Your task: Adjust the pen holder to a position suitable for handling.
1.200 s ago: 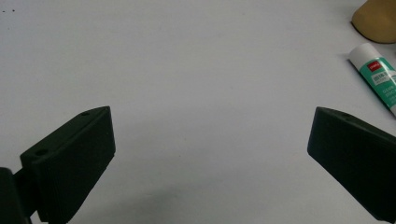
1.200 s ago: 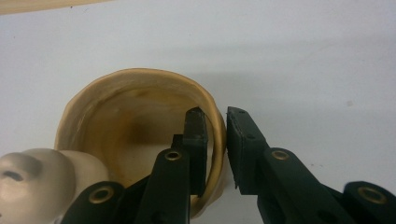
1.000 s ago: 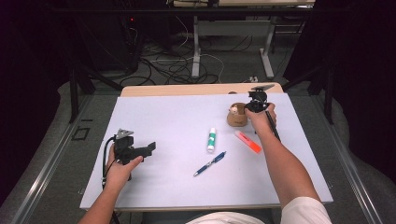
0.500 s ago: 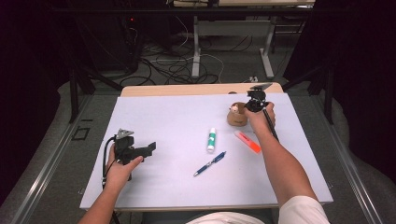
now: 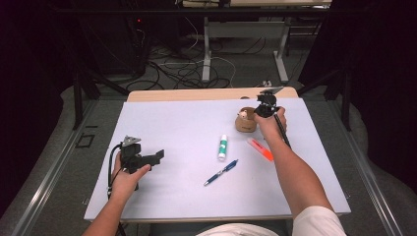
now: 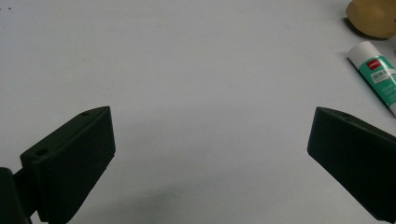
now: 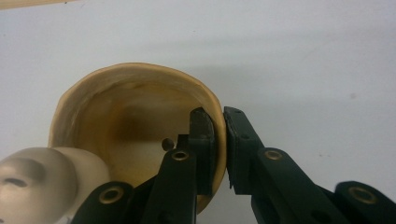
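Observation:
A tan ceramic cup (image 5: 244, 123) with a pale animal-head figure (image 7: 37, 179) on its side stands at the back right of the white mat. My right gripper (image 7: 219, 126) is shut on the cup's rim (image 7: 217, 109), one jaw inside the bowl and one outside. In the high view the right gripper (image 5: 260, 112) reaches the cup from its right. My left gripper (image 5: 156, 156) rests low at the mat's left, open, with nothing between its jaws. In its own view the left gripper (image 6: 210, 116) faces bare mat.
A white-and-green glue stick (image 5: 223, 147) (image 6: 378, 77) lies mid-mat, a blue pen (image 5: 221, 172) in front of it, an orange highlighter (image 5: 260, 149) near the right forearm. The white mat (image 5: 187, 128) covers a wooden table (image 5: 196, 94). Cables lie on the floor behind.

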`<state>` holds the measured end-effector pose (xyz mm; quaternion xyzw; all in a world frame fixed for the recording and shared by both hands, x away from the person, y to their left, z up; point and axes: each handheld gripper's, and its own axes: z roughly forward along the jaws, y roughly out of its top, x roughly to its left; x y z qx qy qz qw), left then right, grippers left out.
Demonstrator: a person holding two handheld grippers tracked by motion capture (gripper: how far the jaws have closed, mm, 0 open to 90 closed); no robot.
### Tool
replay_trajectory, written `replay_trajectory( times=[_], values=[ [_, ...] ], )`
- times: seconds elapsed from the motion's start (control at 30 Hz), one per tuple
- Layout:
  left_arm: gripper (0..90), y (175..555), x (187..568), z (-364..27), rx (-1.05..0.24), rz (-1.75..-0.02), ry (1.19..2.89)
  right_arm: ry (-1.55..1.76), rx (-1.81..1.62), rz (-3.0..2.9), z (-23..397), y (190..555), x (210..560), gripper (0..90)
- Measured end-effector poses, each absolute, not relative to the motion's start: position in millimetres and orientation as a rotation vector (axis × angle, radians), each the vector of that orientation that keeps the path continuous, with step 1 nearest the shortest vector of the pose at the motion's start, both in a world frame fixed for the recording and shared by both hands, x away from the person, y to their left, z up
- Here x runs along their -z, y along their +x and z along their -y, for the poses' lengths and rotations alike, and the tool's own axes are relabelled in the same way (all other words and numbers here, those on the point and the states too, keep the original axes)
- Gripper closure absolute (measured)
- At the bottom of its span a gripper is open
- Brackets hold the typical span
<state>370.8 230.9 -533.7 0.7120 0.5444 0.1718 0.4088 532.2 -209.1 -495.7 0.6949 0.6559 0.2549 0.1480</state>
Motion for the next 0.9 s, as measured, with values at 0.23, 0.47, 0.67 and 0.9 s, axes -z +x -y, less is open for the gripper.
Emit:
replay_trajectory(
  times=[0.23,0.47,0.67,0.9],
  values=[
    [1.0,370.9,534.2,-230.5,-0.437,-1.368,1.793,1.998,-0.754,-1.902,198.4,531.8,491.8,82.7],
    [1.0,371.0,534.2,-230.2,-0.436,-1.369,1.798,1.990,-0.769,-1.923,187.3,531.8,488.0,82.7],
    [1.0,371.0,534.5,-230.2,-0.436,-1.371,1.795,1.969,-0.784,-1.943,171.4,530.8,482.8,82.7],
    [1.0,371.1,534.4,-230.2,-0.435,-1.370,1.797,1.948,-0.796,-1.983,153.9,529.3,477.9,82.7]
  ],
)
